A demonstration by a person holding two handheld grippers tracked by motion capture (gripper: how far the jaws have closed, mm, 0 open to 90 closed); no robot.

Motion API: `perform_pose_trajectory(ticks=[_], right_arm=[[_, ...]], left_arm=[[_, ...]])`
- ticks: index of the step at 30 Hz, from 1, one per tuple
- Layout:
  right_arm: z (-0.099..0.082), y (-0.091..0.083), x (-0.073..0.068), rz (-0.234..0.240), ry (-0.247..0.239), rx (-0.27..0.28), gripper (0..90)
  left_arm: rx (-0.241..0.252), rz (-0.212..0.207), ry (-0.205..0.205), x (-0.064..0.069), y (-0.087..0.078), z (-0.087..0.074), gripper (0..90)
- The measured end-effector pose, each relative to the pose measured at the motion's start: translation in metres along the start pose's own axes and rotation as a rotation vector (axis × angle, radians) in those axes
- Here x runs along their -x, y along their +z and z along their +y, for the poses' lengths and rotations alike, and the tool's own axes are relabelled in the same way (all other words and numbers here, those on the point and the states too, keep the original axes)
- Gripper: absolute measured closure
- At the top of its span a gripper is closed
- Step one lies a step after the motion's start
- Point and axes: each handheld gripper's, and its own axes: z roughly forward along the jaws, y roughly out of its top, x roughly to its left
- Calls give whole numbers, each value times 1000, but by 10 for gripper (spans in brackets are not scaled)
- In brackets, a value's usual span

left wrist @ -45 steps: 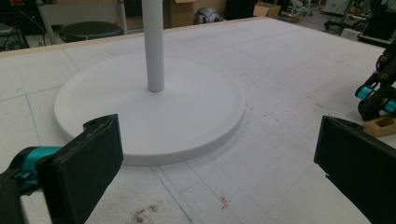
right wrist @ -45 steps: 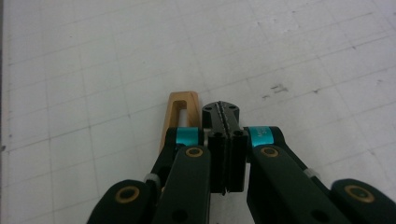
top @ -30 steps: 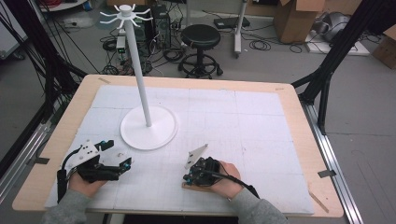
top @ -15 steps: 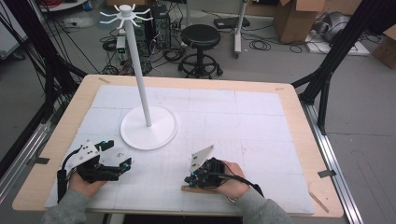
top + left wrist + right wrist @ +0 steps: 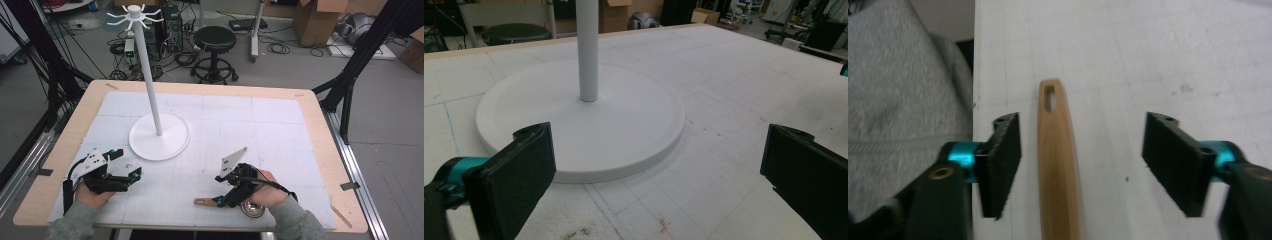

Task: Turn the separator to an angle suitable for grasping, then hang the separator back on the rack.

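Observation:
A utensil with a wooden handle (image 5: 204,202) and a metal bowl (image 5: 251,210) lies at the table's front edge, its bowl partly under the right hand. My right gripper (image 5: 218,191) is over the handle and its jaws have just been opening. In the right gripper view the handle (image 5: 1058,165), with a hanging hole at its tip, lies between the jaws of the right gripper (image 5: 1083,125); neither pad touches it. My left gripper (image 5: 127,162) rests at the front left, open and holding nothing. In the left gripper view its jaws (image 5: 659,150) stand wide, facing the white stand's base (image 5: 624,115).
The tall white stand (image 5: 159,137) has a round base, a thin pole and a ring of hooks on top, left of the table's middle. A white mat (image 5: 260,130) covers the wooden table. A grey sleeve (image 5: 903,85) lies beside the right gripper.
The right gripper has opened, lifted a little and shifted right; the wooden handle now lies free between its jaws. The left gripper has stayed put.

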Motion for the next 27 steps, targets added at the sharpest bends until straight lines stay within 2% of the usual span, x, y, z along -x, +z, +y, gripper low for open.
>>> perform_pose_trajectory(ticks=[3,7,9,13,16,23,27], right_arm=[[-2,-5,-1,2,-8,-38,237],[-3,-13,-2,-40,-7,-45,118],[-4,-16,-2,-48,-10,-57,5],[-7,-18,-2,-44,-28,-97,5],[-9,-16,-3,-63,-36,-172,5],[-13,-5,-3,-61,-37,-245,6],[-14,-1,-2,-40,-32,-261,7]], left_arm=[[-2,-1,3,0,0,0,18],[-3,-5,-3,0,1,0,18],[-9,-5,-2,0,1,-1,18],[-15,-6,-2,1,1,-1,18],[-12,-7,0,2,0,-1,18],[-13,-8,1,2,1,-1,18],[-11,-7,-3,1,2,-1,18]])
